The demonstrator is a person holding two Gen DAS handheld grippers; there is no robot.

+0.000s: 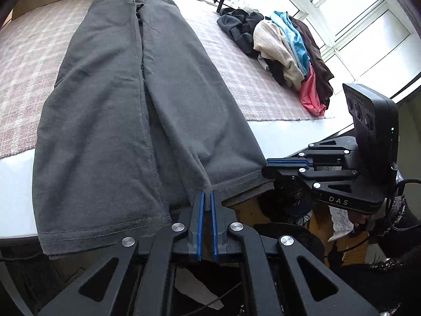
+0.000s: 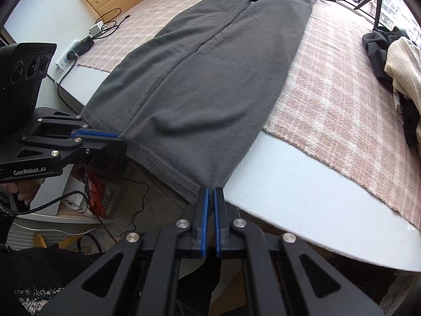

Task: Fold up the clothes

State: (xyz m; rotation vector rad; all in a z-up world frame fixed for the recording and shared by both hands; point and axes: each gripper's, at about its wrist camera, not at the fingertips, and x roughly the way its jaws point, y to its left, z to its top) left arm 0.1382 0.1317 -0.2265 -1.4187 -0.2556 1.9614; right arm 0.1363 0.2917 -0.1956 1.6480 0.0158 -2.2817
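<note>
Grey knit garment (image 1: 147,110) lies long across the white surface (image 2: 302,200), its sides folded inward, hem overhanging the 6 o'clock edge. Left tool (image 1: 207,197) and right tool (image 2: 211,192) pinch that hem (likely for lifting it toward 12 o'clock).

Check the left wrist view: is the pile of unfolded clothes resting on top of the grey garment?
No, the pile of clothes lies apart on the checked mat, off to the right of the grey garment.

The garment (image 1: 126,100) lies lengthwise on the mat (image 1: 250,84), its hem overhanging the counter (image 2: 302,197) edge. The clothes pile (image 1: 286,52) sits to its right.
</note>
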